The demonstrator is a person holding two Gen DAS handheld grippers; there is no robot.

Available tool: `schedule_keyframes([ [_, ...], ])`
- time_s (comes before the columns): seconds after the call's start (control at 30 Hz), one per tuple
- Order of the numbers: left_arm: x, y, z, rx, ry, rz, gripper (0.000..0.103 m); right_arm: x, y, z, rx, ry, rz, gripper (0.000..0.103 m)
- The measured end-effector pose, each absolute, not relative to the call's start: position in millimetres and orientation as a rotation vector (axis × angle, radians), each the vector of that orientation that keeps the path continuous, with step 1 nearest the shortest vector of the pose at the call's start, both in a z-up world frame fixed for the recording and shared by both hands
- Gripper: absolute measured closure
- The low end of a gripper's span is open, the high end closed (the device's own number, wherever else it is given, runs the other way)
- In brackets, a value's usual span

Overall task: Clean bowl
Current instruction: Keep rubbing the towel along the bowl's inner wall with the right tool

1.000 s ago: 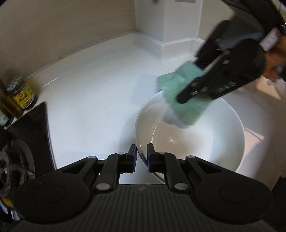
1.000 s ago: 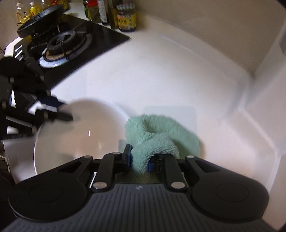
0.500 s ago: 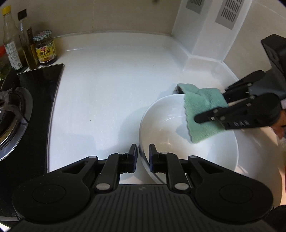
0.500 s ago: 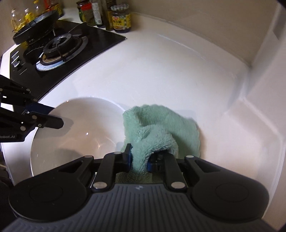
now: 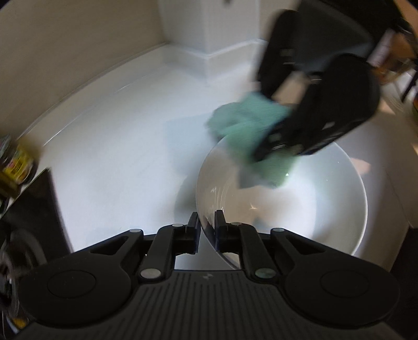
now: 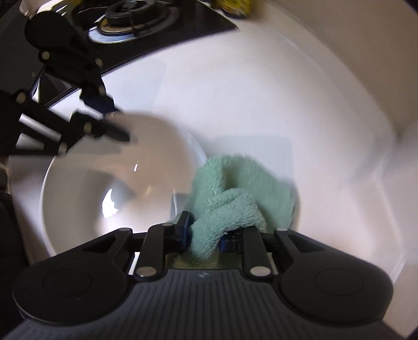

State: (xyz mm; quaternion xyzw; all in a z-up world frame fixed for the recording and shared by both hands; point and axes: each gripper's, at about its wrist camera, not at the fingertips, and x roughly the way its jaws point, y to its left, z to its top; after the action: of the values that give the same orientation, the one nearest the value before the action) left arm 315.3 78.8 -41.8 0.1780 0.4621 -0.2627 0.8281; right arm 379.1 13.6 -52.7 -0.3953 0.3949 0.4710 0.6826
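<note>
A white bowl (image 5: 300, 206) sits on the white counter. My left gripper (image 5: 207, 227) is shut on its near rim. It also shows in the right wrist view (image 6: 109, 130), clamped on the bowl's (image 6: 104, 188) far rim. My right gripper (image 6: 205, 232) is shut on a green cloth (image 6: 235, 193). In the left wrist view the right gripper (image 5: 271, 149) presses the cloth (image 5: 250, 136) over the bowl's far rim and inner wall. Both views are motion-blurred.
A black gas stove (image 6: 125, 23) lies along the counter's left side, with sauce jars (image 5: 15, 167) beside it. The white counter (image 5: 125, 146) ends at a beige wall and a white corner post (image 5: 209, 34).
The bowl and my left gripper have turned back so the corner post is ahead. My right gripper has swung the cloth from the bowl's right side to its far rim.
</note>
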Motion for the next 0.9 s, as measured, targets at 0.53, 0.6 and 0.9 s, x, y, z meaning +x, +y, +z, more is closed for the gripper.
schedule_keyframes([
  [0.53, 295, 110, -49, 0.04, 1.008, -0.366, 0.086, 373, -12, -70, -0.638, 0.904, 0.953, 0.088],
  [0.6, 304, 106, -49, 0.099, 1.015, -0.395, 0.092, 366, -18, -71, -0.665, 0.926, 0.968, 0.089],
  [0.9, 323, 81, -45, 0.402, 1.016, -0.57, 0.094, 368, 0, -70, -0.859, 0.932, 1.046, 0.087],
])
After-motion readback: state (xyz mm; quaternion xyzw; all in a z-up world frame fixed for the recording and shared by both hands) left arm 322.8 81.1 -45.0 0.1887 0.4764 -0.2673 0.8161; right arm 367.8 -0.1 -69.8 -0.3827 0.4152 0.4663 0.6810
